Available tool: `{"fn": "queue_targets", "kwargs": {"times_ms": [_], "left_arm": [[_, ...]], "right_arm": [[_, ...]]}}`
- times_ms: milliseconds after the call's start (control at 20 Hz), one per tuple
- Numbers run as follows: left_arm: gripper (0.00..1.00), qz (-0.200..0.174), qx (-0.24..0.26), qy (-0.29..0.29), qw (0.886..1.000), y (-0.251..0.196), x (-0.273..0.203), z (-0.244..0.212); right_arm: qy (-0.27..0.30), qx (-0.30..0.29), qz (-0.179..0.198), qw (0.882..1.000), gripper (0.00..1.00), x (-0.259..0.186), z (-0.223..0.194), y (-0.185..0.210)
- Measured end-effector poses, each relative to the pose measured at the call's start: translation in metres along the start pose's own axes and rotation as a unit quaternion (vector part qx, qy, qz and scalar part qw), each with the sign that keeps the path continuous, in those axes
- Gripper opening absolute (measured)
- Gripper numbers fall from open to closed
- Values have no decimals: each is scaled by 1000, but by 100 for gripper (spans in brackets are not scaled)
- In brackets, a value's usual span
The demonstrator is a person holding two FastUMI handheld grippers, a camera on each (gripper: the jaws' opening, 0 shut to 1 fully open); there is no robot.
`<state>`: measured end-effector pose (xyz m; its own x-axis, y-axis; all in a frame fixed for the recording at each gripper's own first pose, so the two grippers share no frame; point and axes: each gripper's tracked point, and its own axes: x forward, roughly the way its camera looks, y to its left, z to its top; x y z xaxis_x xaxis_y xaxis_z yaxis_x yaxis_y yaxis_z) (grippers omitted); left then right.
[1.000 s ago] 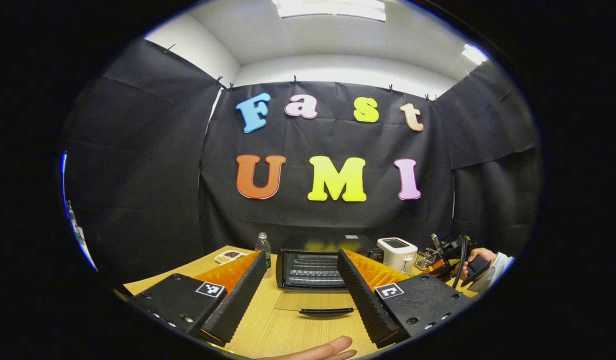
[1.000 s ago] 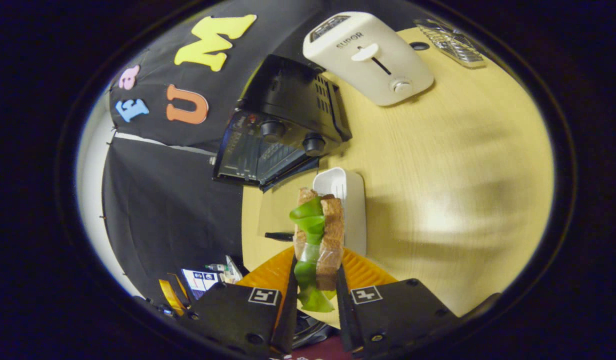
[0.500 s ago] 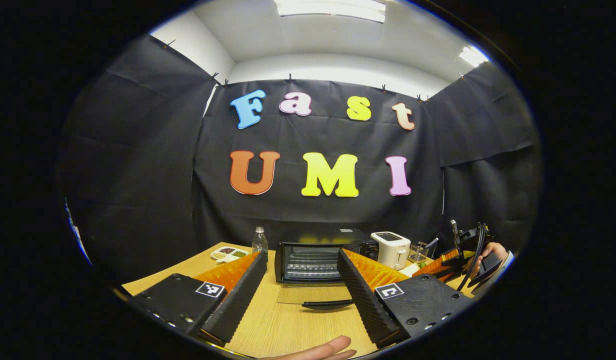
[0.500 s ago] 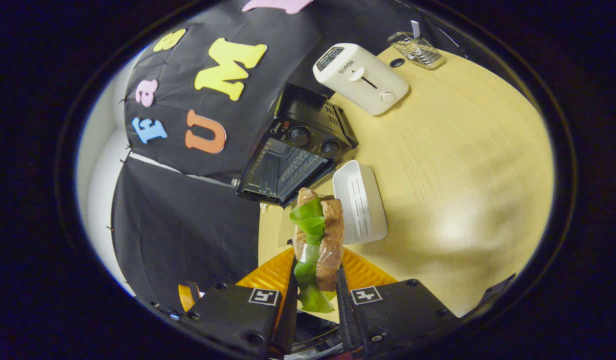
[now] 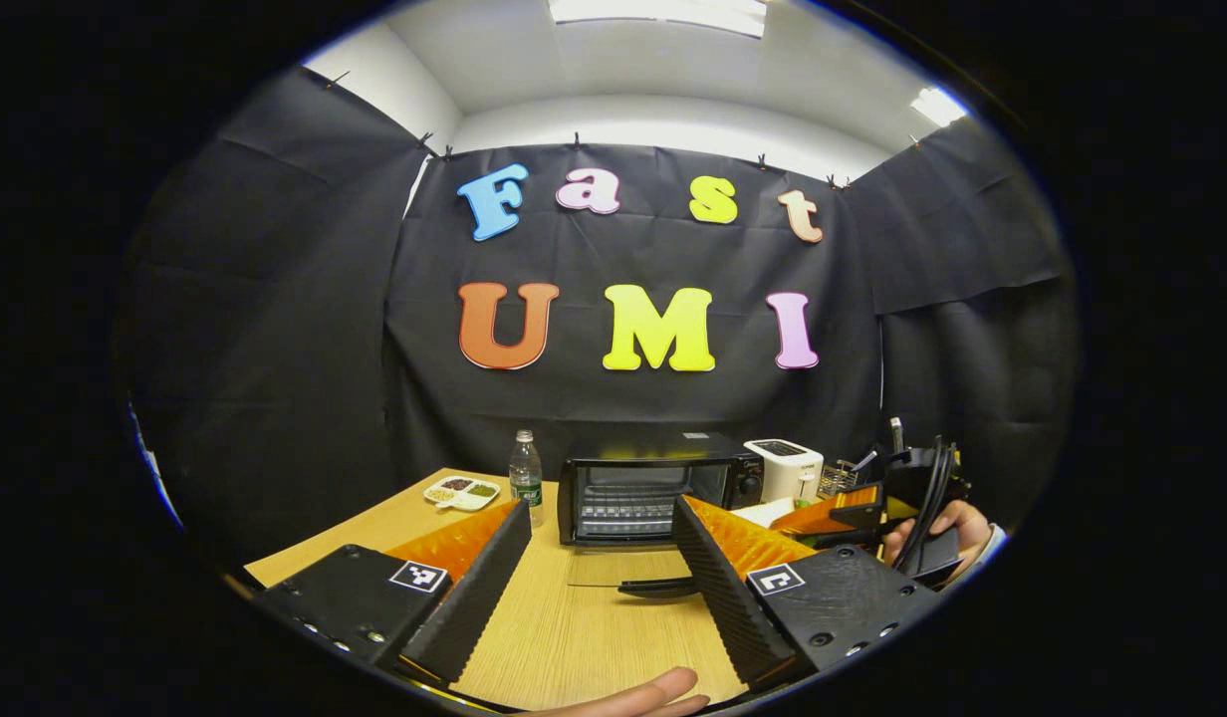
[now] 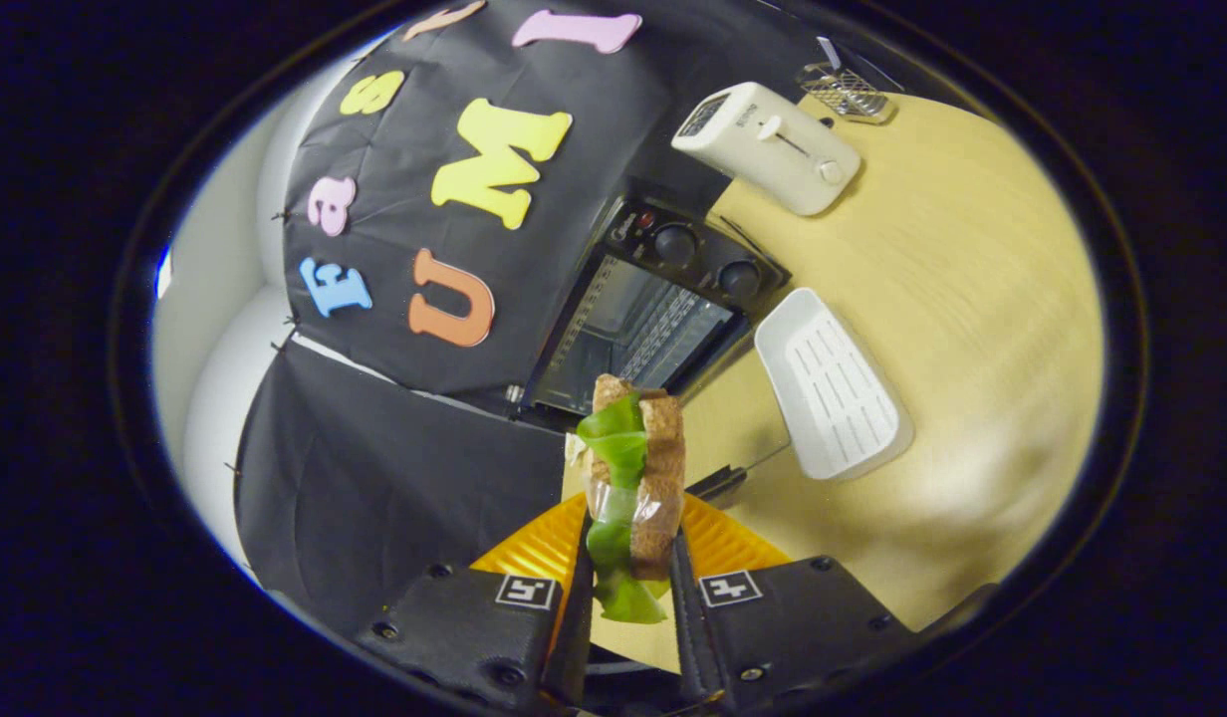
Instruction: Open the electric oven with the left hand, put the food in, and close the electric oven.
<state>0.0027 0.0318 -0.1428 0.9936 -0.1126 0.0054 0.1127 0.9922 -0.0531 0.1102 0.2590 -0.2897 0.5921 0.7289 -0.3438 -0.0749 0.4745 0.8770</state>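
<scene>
The black electric oven (image 5: pixel 653 485) stands at the table's back with its glass door folded down flat and the door handle (image 5: pixel 663 588) nearest me. My left gripper (image 5: pixel 602 512) is open and holds nothing, well back from the door. My right gripper (image 6: pixel 628 530) is shut on a brown-bread sandwich with green lettuce (image 6: pixel 635 468), held above the table in front of the oven (image 6: pixel 653 314). In the left gripper view the right gripper (image 5: pixel 845 513) and the hand holding it (image 5: pixel 957 523) are right of the oven.
A white toaster (image 6: pixel 768 149) stands right of the oven, with a wire basket (image 6: pixel 848 90) behind it. A white ribbed tray (image 6: pixel 833 383) lies on the table by the oven door. A water bottle (image 5: pixel 525 476) and a divided snack dish (image 5: pixel 461 490) sit left of the oven.
My left gripper has drawn back from the open oven, still open. My right gripper has carried the sandwich from beside the white tray round toward the oven's front.
</scene>
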Motion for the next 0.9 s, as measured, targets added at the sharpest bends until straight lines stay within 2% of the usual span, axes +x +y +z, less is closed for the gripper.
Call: {"fn": "queue_targets", "kwargs": {"times_ms": [50, 200, 250, 300, 550, 700, 900], "left_arm": [[94, 1, 0, 1, 1000, 3, 0, -2], [94, 3, -2, 3, 1000, 13, -1, -6], [94, 3, -2, 5, 1000, 16, -1, -8], [94, 4, -3, 7, 1000, 18, -1, -9], [94, 21, 3, 14, 1000, 37, -1, -15], [94, 26, -6, 32, 999, 39, -3, -21], [94, 33, 9, 40, 999, 43, -6, -24]], "right_arm": [[-4, 1, 0, 1000, 39, 16, -4, 5], [-26, 5, 21, 999, 39, 58, -3, 23], [-42, 6, 23, 999, 30, 72, 1, 27], [-64, 9, 20, 998, 39, 84, 8, 29], [-159, 12, -9, 987, 39, 153, 44, 27], [-205, 30, -4, 978, 39, 188, 66, 29], [-264, 22, -43, 963, 39, 221, 96, 10]]}}
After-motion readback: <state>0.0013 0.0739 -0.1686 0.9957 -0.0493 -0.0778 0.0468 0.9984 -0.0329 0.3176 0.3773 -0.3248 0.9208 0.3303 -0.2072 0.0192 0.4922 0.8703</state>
